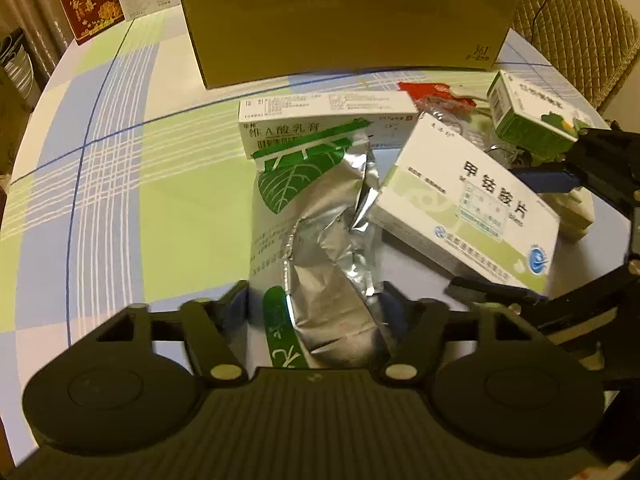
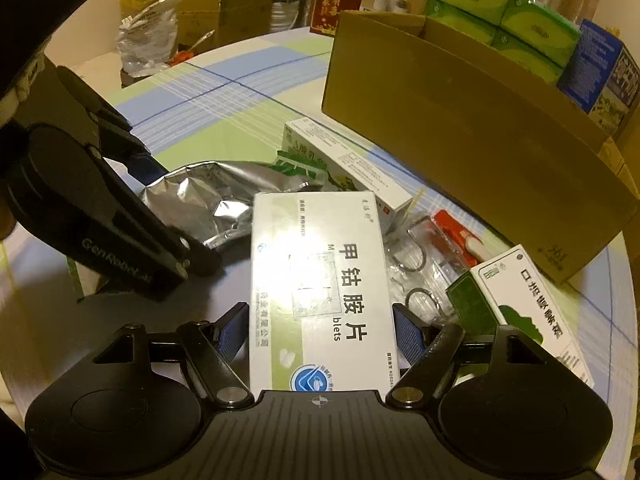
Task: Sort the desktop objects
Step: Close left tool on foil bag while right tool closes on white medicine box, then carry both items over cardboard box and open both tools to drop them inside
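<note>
A crumpled silver foil pouch [image 1: 320, 240] with a green leaf print lies on the plaid tablecloth [image 1: 120, 200]. My left gripper [image 1: 316, 292] is shut on its near end. The pouch [image 2: 208, 200] and the left gripper [image 2: 172, 208] also show at the left of the right wrist view. My right gripper [image 2: 320, 332] is shut on a white and green tablet box [image 2: 320, 280], blue pads [image 2: 232, 332] against its long sides. In the left wrist view this tablet box [image 1: 460, 208] is tilted, just right of the pouch, with the right gripper [image 1: 516, 236] around it.
A large cardboard box [image 1: 348, 20] stands open at the back of the table. In front of it lie a long white cream box [image 1: 320, 120], a small green and white box [image 2: 532, 304], a red packet [image 2: 452, 228] and clear plastic with rings [image 2: 420, 272]. Green tissue packs [image 2: 500, 12] stand behind.
</note>
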The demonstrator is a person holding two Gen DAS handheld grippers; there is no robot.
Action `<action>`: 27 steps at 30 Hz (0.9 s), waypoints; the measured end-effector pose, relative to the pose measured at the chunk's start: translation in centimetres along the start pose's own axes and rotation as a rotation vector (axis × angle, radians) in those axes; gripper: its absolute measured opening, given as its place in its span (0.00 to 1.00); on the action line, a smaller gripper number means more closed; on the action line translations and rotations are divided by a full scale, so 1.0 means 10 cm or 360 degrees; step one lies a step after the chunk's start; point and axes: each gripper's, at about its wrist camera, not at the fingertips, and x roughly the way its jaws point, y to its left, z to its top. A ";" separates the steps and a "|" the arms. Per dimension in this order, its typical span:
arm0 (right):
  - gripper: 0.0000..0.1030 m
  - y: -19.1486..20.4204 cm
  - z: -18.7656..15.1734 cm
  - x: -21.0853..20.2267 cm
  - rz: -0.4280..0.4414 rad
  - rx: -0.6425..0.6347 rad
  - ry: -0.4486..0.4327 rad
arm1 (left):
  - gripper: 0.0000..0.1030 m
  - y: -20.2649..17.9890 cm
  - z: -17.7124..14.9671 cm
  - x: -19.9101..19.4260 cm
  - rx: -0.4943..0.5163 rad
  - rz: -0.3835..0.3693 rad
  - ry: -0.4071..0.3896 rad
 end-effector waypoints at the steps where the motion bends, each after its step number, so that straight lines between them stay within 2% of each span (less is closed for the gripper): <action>1: 0.69 -0.01 0.00 0.00 0.0001 0.0008 0.0001 | 0.75 -0.01 0.00 0.02 0.0011 0.0008 -0.0002; 3: 0.68 -0.03 -0.01 0.00 -0.0006 0.0027 0.0002 | 0.74 -0.03 -0.01 0.03 0.0023 0.0026 -0.0016; 5: 0.67 -0.06 0.00 -0.02 -0.0005 0.0068 0.0001 | 0.65 -0.02 0.00 0.02 0.0012 0.0021 -0.0014; 7: 0.67 -0.07 0.00 -0.05 -0.0003 0.0092 -0.0011 | 0.48 -0.02 0.01 -0.02 0.0008 0.0047 -0.0026; 9: 0.67 -0.08 0.01 -0.10 -0.0013 0.0104 -0.0043 | 0.45 0.01 0.00 -0.06 0.0002 0.0033 -0.0039; 19: 0.67 -0.20 0.08 -0.34 -0.0023 0.0277 -0.0182 | 0.43 0.09 -0.02 -0.39 -0.0072 0.0077 -0.0111; 27: 0.67 -0.46 0.25 -0.61 -0.0090 0.0459 -0.0262 | 0.43 -0.10 0.31 -0.73 -0.0033 0.0071 -0.0245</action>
